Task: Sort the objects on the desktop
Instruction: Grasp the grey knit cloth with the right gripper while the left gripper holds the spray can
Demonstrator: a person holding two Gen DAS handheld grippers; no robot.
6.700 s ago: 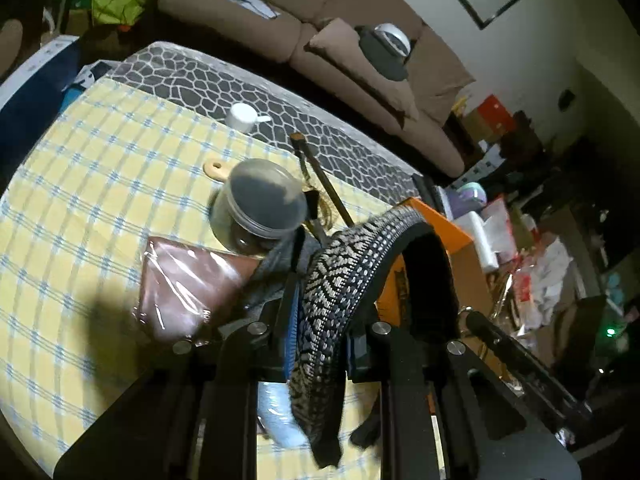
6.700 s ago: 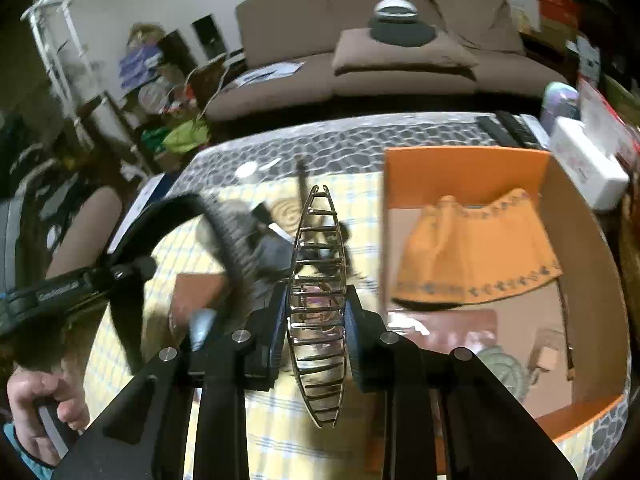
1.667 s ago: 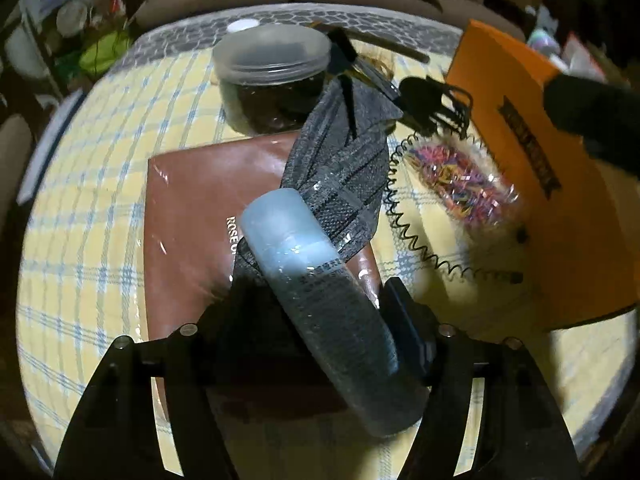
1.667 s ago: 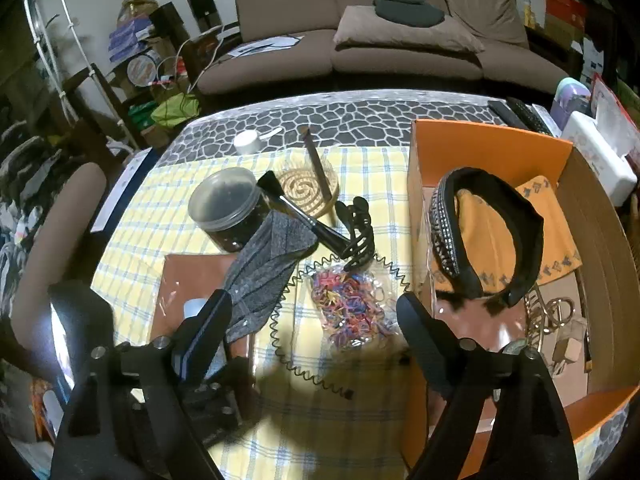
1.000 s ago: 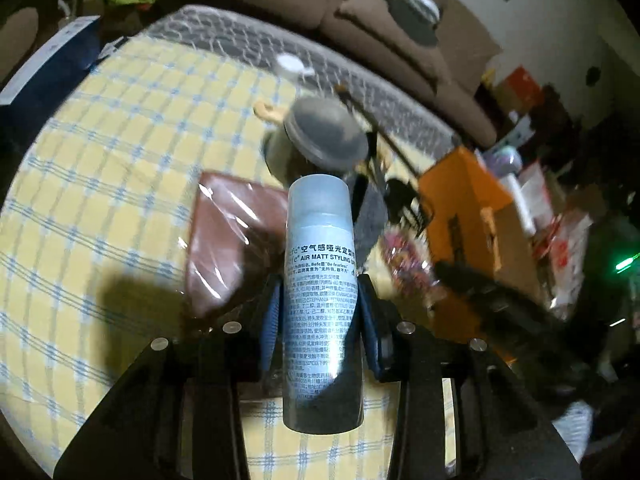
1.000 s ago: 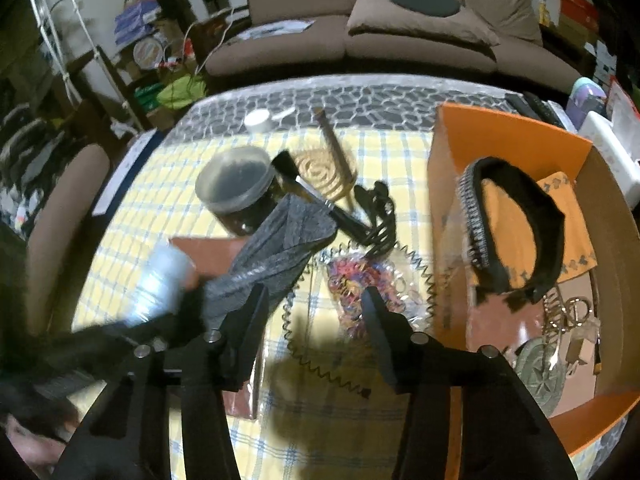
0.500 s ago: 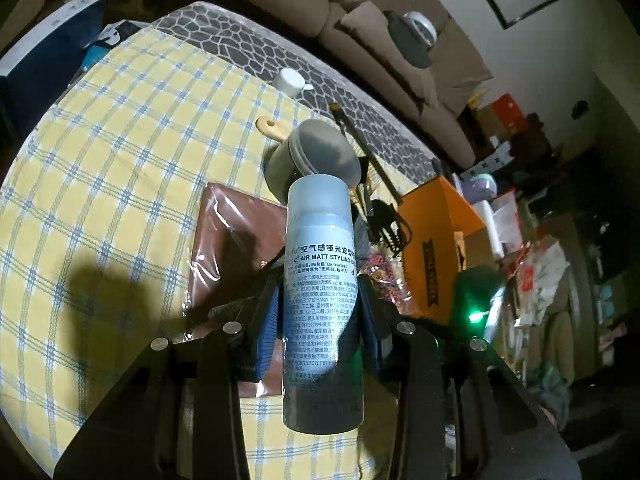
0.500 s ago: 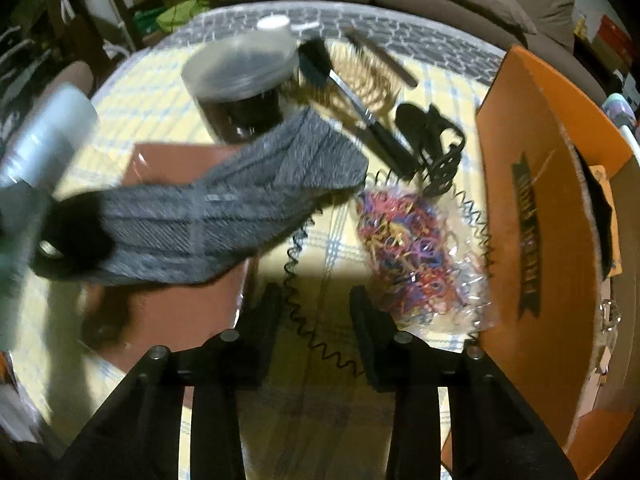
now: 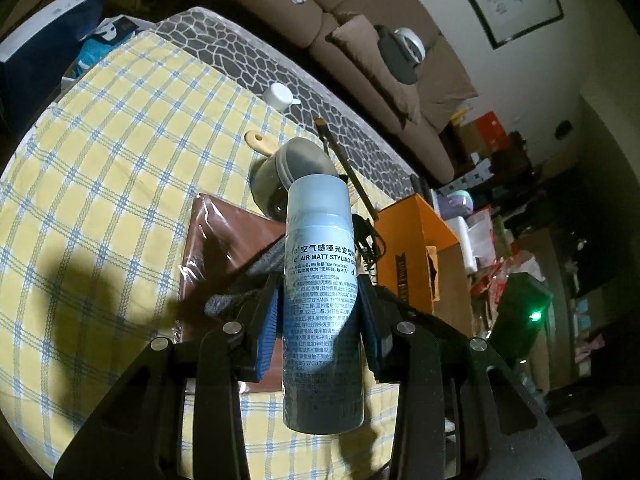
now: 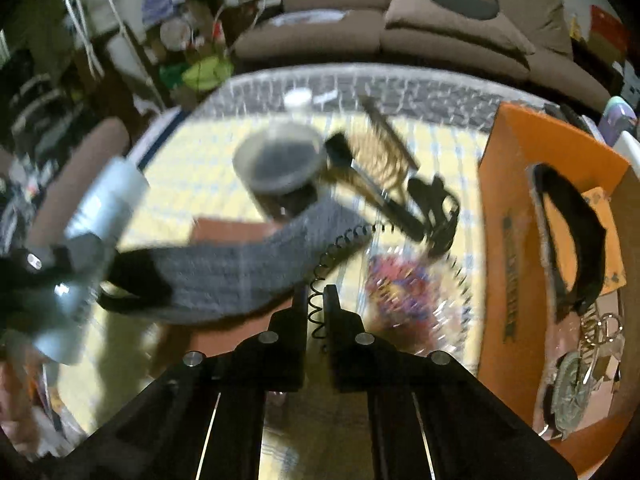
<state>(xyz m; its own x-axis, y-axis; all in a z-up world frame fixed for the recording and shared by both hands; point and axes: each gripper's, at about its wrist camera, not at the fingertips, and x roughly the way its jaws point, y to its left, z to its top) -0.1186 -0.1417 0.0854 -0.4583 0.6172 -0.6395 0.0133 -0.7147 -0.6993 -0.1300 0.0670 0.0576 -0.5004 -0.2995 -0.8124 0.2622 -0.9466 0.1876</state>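
The right hand-held gripper [image 10: 316, 304], wide open over the tabletop [image 9: 120, 128] a second ago, has been closed on the black coiled spiral hair tie [image 10: 320, 300], so a lift toward the orange cardboard box [image 10: 516, 216] seems next. The pale blue cylindrical styling-spray can [image 9: 320, 280] is held clamped above the tabletop in the left hand-held gripper [image 9: 318, 308]. In the box, a black headband [image 10: 576, 216], an orange cloth and metal trinkets are seen.

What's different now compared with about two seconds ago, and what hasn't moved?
The left gripper has lifted the spray can off the brown packet and holds it upright above the table. The right gripper, open before, has shut on the black spiral coil. The grey cloth shifted. The lidded jar and orange box stayed put.
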